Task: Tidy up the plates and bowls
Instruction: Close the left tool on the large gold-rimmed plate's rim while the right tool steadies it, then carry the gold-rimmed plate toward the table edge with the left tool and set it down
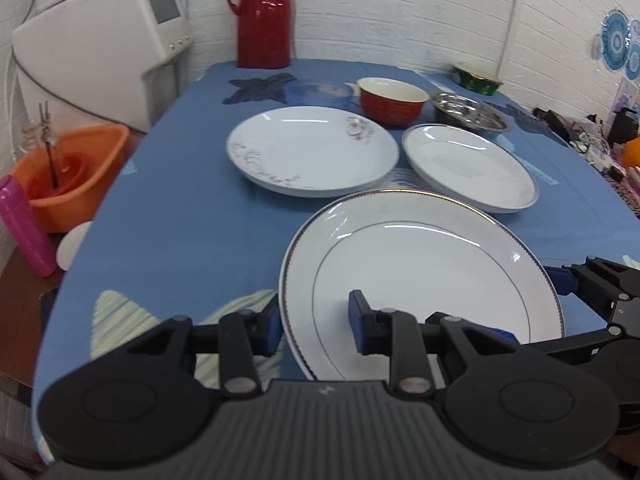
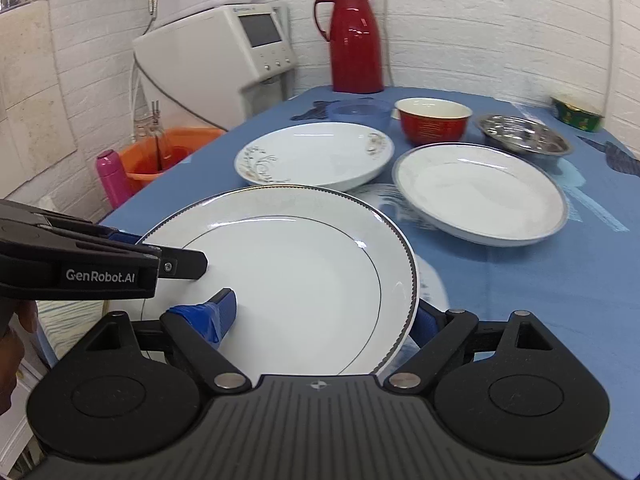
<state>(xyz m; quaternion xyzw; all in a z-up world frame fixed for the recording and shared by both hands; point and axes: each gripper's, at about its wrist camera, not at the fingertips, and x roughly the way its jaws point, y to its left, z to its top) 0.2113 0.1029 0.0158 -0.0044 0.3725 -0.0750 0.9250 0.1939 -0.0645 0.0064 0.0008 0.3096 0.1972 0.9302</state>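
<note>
We see both tongs straddling the rim of the near plate (image 1: 424, 280) — a white plate with a dark beaded edge, lying on the blue-clothed surface (image 1: 180, 220) closest to us. The left tongs (image 1: 316, 326) stand apart, one blue pad outside the plate's left rim and the other over its inner face; we cannot tell whether either pad touches. The right tongs (image 2: 324, 320) are likewise spread across the right rim, one pad inside the plate, one just beyond its edge, not clamped.

Farther back lie a floral plate (image 1: 312, 150) and, to its right, a grey-rimmed plate (image 1: 470, 168); the two are close together, and the near plate's far edge comes close to both. Behind them stand a row of bowls — a clear blue bowl (image 1: 318, 94), a red bowl (image 1: 392, 100) and a steel bowl (image 1: 468, 110). A red thermos jug (image 1: 264, 16) stands at the far edge of the surface.
</note>
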